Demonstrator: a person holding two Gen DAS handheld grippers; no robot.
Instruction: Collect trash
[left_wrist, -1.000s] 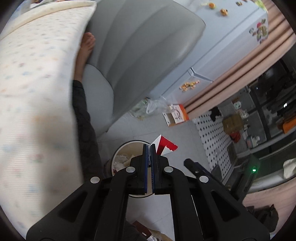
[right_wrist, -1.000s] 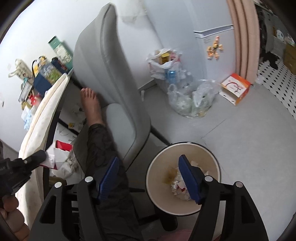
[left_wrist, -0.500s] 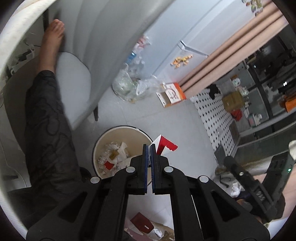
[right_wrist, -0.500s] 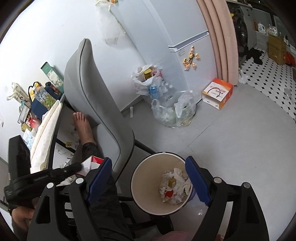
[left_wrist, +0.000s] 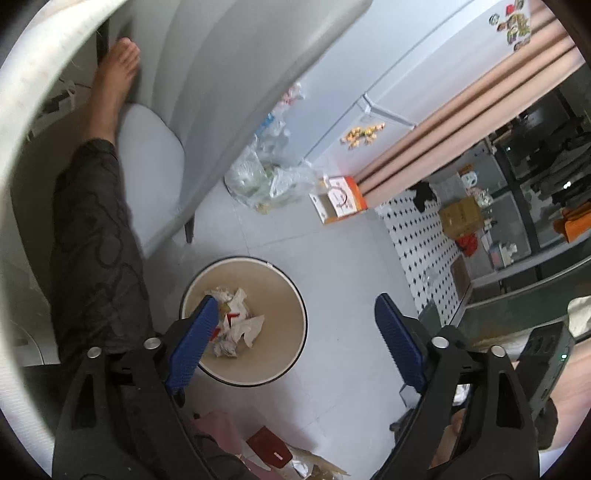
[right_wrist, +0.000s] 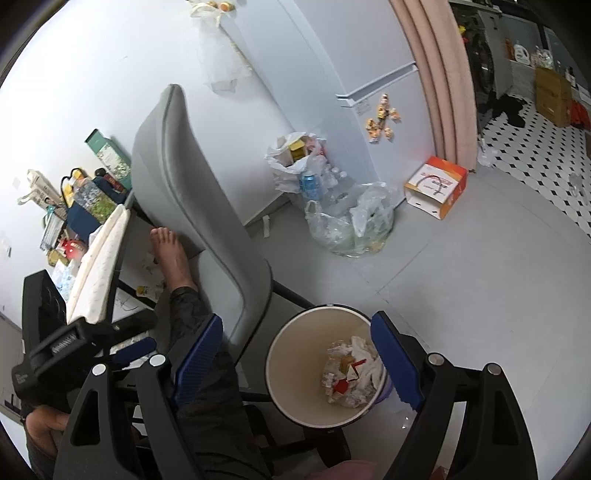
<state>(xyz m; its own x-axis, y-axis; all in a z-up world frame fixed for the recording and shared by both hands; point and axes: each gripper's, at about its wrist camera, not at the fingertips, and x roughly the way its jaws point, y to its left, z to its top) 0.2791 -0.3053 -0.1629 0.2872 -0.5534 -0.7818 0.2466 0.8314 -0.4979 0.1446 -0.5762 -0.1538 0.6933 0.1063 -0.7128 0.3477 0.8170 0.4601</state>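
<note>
Left gripper (left_wrist: 291, 314): jaws just sprang wide apart, nothing between them, above the bin.
Right gripper (right_wrist: 295, 349): jaws spread and still widening, empty.
Waste bin (left_wrist: 295, 291): round, upright on the floor, mouth facing up.
Trash (right_wrist: 351, 373): crumpled papers and a red-white scrap at the bin's bottom; long axis unclear.
Chair (right_wrist: 184, 192): just beside the bin.

A: What's different with the left tool (left_wrist: 291, 325)?
B: It was clamped on a red-and-white carton; its jaws have just been opening, and nothing sits between them now.
A: And the carton?
B: It lies in the bin (left_wrist: 291, 295), on the crumpled paper (left_wrist: 240, 325).
A: The right tool (right_wrist: 295, 354)?
B: Its jaws have been opening too, empty. The bin shows between them, where before it sat at the right finger.
</note>
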